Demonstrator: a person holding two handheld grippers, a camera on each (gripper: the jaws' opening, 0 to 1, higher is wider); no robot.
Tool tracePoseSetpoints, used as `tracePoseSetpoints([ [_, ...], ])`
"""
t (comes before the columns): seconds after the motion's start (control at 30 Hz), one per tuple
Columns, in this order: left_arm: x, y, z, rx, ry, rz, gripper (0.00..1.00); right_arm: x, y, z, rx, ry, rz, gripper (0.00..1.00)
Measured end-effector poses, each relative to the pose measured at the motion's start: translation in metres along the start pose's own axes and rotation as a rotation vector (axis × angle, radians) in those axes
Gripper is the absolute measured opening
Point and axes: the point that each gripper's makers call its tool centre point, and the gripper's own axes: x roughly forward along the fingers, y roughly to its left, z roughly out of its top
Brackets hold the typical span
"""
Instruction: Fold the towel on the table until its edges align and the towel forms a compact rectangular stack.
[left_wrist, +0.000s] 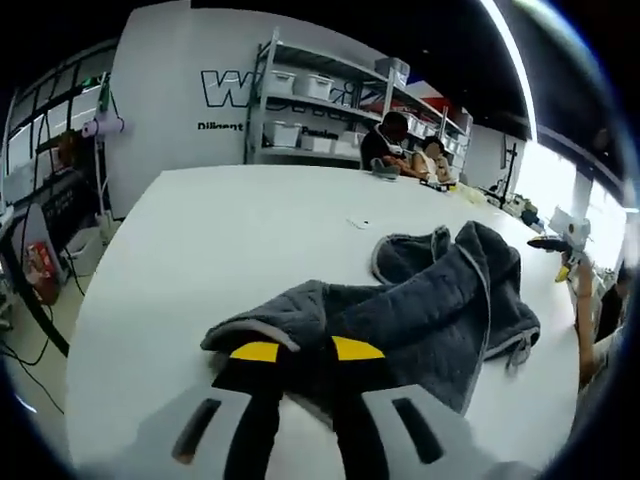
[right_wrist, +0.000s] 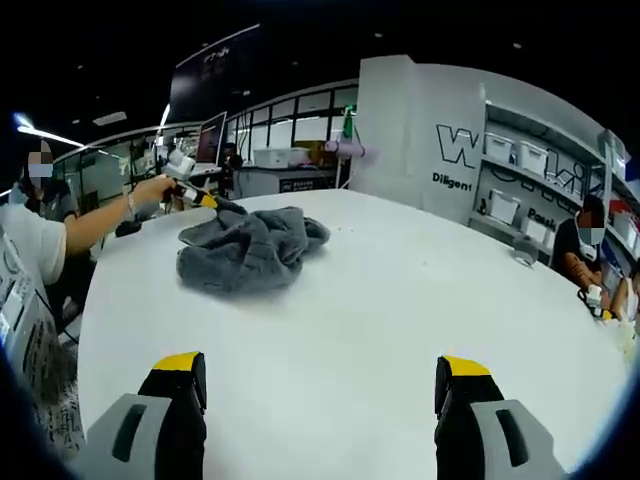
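The left gripper has its yellow-tipped fingers drawn close together on a corner of the grey towel, so I judge it is grasping that corner, low over the near part of the white surface. In the left gripper view the towel lies crumpled, spreading from this corner toward the right side of the surface, with its lighter border showing along several folds; no edge is aligned yet. In the right gripper view the same towel is a loose heap toward the far left edge of the surface, and the left gripper shows there at the heap, held by the person's outstretched hand coming in from the left. The right gripper is well apart from the towel, over a bare near part of the surface, and its fingers stand wide apart and hold nothing. I judge the task is at its beginning: one corner is taken and the cloth is not yet spread. The next move probably calls for the right gripper to travel to the towel and take a second corner on the same edge, so both can pull the cloth flat before the first fold. Behind the surface stand shelves with boxes, and people sit at its far edge.
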Motion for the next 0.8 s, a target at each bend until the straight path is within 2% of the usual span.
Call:
tracePoseSetpoints([
  [0.07, -0.004, 0.001, 0.004, 0.022, -0.019, 0.02, 0.3, 0.001, 0.0, -0.001, -0.001, 0.006, 0.002, 0.99],
  [0.17, -0.014, -0.004, 0.018, 0.014, -0.067, 0.013, 0.45, 0.003, 0.0, -0.003, -0.002, 0.019, 0.002, 0.99],
  [0.23, -0.02, -0.014, 0.026, 0.015, -0.095, -0.002, 0.56, 0.004, 0.0, -0.004, 0.0, 0.024, 0.002, 0.99],
  [0.3, -0.026, -0.026, 0.034, 0.019, -0.124, -0.022, 0.61, 0.006, 0.0, -0.006, 0.0, 0.033, 0.001, 0.99],
  [0.5, -0.034, -0.07, 0.05, 0.063, -0.21, -0.122, 0.75, 0.012, 0.0, -0.011, -0.001, 0.062, 0.004, 0.99],
  [0.57, -0.033, -0.086, 0.049, 0.087, -0.222, -0.149, 0.79, 0.015, 0.0, -0.015, -0.002, 0.077, 0.006, 0.99],
  [0.63, -0.032, -0.109, 0.051, 0.1, -0.264, -0.219, 0.84, 0.017, 0.0, -0.018, -0.002, 0.092, 0.009, 0.99],
  [0.7, -0.03, -0.124, 0.047, 0.082, -0.274, -0.282, 0.86, 0.02, 0.0, -0.02, 0.0, 0.101, 0.013, 0.99],
  [0.8, -0.027, -0.136, 0.041, 0.055, -0.281, -0.332, 0.89, 0.025, 0.002, -0.023, 0.001, 0.115, 0.028, 0.99],
])
